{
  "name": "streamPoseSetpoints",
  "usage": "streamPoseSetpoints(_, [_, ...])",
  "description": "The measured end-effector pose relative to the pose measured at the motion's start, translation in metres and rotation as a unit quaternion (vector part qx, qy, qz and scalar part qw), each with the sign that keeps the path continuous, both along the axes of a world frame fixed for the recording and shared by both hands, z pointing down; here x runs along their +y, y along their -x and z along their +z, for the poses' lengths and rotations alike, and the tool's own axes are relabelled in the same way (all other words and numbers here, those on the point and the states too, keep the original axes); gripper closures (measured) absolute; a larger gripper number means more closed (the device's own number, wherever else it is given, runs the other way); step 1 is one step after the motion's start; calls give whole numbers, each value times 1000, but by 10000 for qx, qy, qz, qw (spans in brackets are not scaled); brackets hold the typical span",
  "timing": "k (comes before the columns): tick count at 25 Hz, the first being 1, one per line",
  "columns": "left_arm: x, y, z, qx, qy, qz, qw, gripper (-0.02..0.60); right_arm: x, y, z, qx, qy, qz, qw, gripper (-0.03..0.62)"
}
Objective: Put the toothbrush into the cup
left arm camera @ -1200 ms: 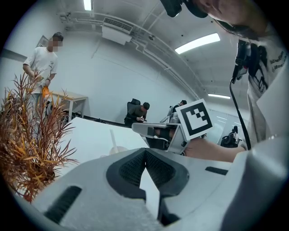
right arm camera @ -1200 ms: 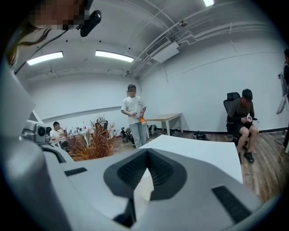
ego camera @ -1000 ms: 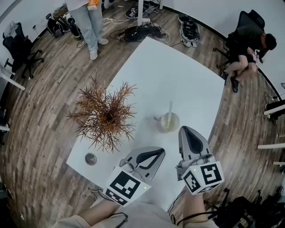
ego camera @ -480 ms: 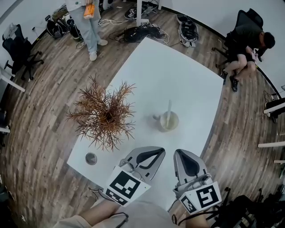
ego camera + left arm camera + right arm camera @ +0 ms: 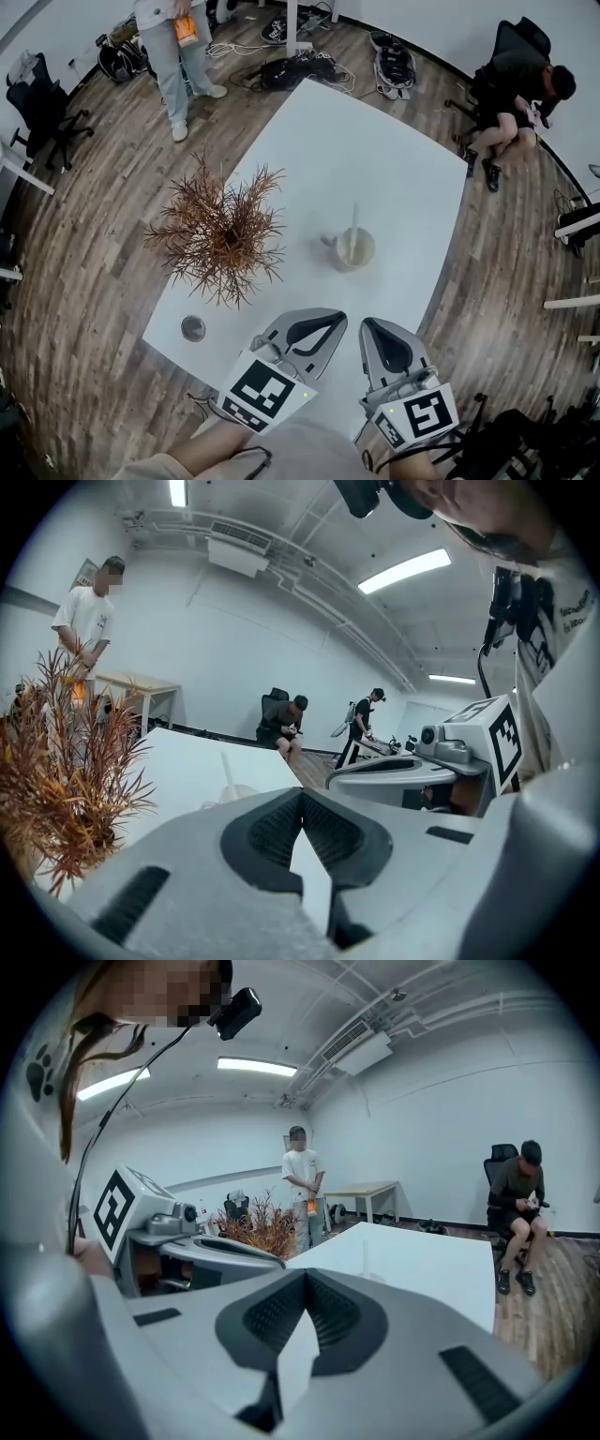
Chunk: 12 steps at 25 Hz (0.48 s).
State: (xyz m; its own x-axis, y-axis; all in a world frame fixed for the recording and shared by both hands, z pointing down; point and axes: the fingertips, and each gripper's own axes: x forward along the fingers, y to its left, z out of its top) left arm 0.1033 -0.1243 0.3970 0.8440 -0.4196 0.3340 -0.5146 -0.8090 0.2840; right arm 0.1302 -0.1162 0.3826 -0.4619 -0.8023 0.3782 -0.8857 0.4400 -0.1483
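Both of your claws are closed tip to tip with nothing between the jaws. The left claw (image 5: 337, 320) and right claw (image 5: 373, 325) sit side by side at the near edge of the bench (image 5: 375, 159). The toothbrush (image 5: 353, 225) stands in the cup (image 5: 356, 251) mid-bench, well apart from both claws. Its long axis is near upright, with the lower end inside the cup and the free end pointing up.

White tabletop (image 5: 375, 159), cream cup (image 5: 359, 253), white toothbrush (image 5: 353, 223). Rusty-brown plant (image 5: 220, 234) at 9 o'clock. Left tool (image 5: 337, 322) and right tool (image 5: 373, 327) are grey with black-and-white square markers.
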Motion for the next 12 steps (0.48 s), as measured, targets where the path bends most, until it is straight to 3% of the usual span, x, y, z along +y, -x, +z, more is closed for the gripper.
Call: streamPoseSetpoints(12, [11, 5, -4, 28, -39, -68, 10000, 575, 10, 7, -4, 39, -47, -123, 9999, 576])
